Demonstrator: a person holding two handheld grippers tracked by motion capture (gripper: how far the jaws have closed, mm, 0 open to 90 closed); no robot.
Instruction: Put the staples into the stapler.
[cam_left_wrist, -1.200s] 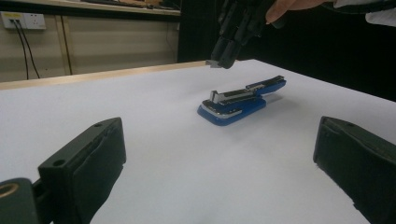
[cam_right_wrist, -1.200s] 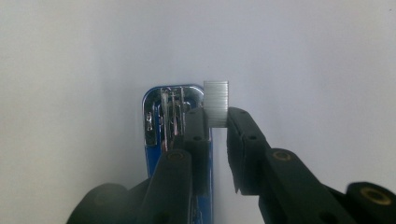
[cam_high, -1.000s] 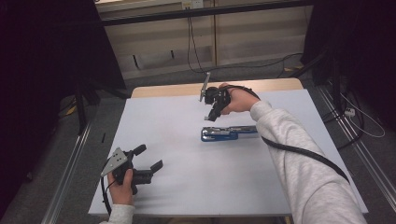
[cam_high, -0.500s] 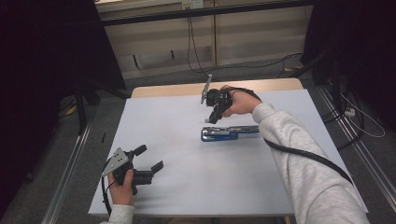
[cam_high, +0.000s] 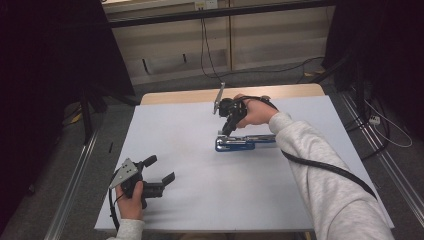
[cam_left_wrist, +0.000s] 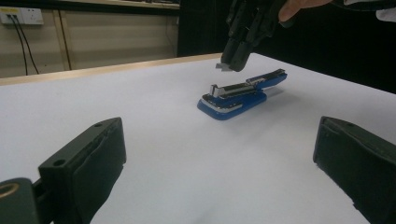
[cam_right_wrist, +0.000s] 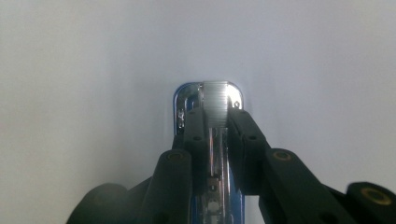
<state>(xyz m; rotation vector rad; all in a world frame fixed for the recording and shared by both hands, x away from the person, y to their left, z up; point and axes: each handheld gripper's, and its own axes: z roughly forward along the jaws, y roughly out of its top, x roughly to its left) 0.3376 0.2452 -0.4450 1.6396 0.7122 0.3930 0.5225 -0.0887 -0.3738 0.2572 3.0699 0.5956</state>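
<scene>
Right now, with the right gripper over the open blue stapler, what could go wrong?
The right gripper holds a small strip of staples above the stapler; a loose pinch could drop it beside the channel. The stapler lies free on the table, and the left gripper is far off, so a push could slide it.

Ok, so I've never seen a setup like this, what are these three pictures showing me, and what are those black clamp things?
There is no robot here: a person holds a two-jaw gripper in each hand. One picture comes from a camera above the table. The other two come from cameras riding on the grippers, each looking along its own black jaws. On the white table lies an open blue stapler. The right gripper hangs just over the stapler's front end, pinching a small silvery strip, probably staples. The left gripper sits near the table's front edge, jaws wide open, holding nothing.
</scene>
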